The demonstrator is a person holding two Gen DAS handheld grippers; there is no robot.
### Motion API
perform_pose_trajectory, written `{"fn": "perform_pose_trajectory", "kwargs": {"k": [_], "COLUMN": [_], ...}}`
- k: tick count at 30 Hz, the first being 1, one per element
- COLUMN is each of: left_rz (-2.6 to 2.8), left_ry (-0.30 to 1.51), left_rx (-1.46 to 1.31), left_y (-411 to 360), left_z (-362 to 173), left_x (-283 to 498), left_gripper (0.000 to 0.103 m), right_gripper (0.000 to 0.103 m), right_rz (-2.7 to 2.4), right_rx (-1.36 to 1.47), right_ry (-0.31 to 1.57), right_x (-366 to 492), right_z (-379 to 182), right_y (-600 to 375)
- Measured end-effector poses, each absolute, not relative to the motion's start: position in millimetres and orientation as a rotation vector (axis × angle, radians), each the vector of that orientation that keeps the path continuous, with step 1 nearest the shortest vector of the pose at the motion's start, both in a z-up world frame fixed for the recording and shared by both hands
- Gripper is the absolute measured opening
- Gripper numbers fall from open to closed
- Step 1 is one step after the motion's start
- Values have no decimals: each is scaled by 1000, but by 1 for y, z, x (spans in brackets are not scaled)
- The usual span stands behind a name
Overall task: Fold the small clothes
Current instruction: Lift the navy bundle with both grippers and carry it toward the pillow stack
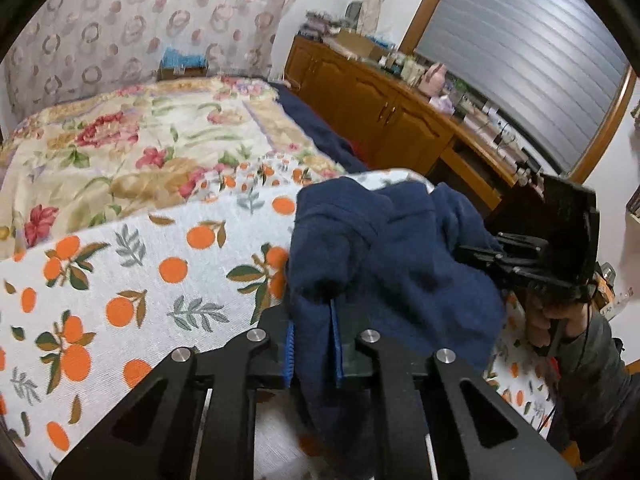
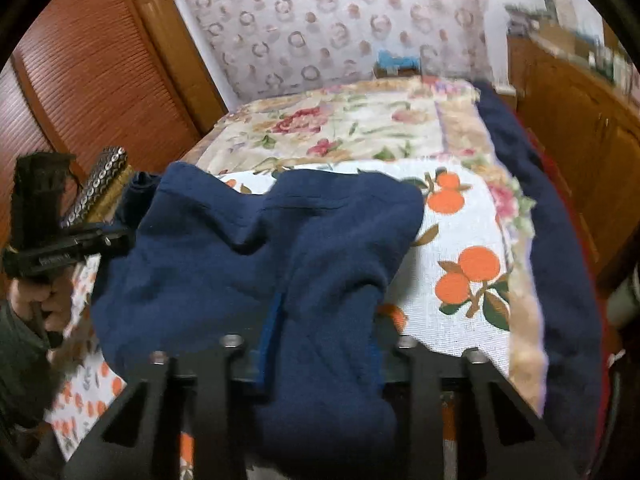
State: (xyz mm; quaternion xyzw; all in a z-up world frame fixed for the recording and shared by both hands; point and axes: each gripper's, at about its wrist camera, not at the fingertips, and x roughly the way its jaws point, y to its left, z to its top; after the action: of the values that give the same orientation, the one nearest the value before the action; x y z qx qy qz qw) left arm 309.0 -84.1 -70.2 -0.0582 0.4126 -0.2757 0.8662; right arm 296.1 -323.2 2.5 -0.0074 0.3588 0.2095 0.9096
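Note:
A small navy blue garment hangs bunched between both grippers above the orange-print cloth on the bed. My left gripper is shut on one end of the garment, the fabric pinched between its blue pads. My right gripper is shut on the other end of the garment, which drapes over its fingers and hides the tips. The right gripper also shows in the left wrist view, and the left gripper in the right wrist view, each at the garment's far edge.
A floral bedspread covers the bed beyond the orange-print cloth. A dark blue blanket runs along the bed's right edge. A cluttered wooden cabinet stands on the right, and wooden louvred doors on the left.

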Motion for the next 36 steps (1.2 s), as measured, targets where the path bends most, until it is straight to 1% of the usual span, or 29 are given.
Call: {"fn": "perform_pose_trajectory", "kwargs": {"k": [2, 8, 17, 22, 28, 36], "left_rz": [-576, -562, -411, -319, -205, -87], "left_ry": [840, 727, 613, 575, 534, 489], "left_rx": [-119, -133, -133, -163, -211, -318], "left_y": [-82, -59, 14, 57, 114, 186], "left_z": [-59, -18, 24, 30, 32, 11], "left_x": [301, 271, 236, 223, 206, 184], "left_gripper": [14, 14, 14, 14, 14, 14], "right_gripper": [23, 21, 21, 21, 21, 21], "right_rz": [423, 445, 564, 646, 741, 851], "right_rx": [-38, -78, -138, -185, -258, -394], "right_ry": [697, 581, 470, 437, 400, 343], "right_x": [287, 265, 262, 279, 321, 368], "right_z": [10, 41, 71, 79, 88, 104], "right_y": [-321, -301, -245, -202, -158, -75]}}
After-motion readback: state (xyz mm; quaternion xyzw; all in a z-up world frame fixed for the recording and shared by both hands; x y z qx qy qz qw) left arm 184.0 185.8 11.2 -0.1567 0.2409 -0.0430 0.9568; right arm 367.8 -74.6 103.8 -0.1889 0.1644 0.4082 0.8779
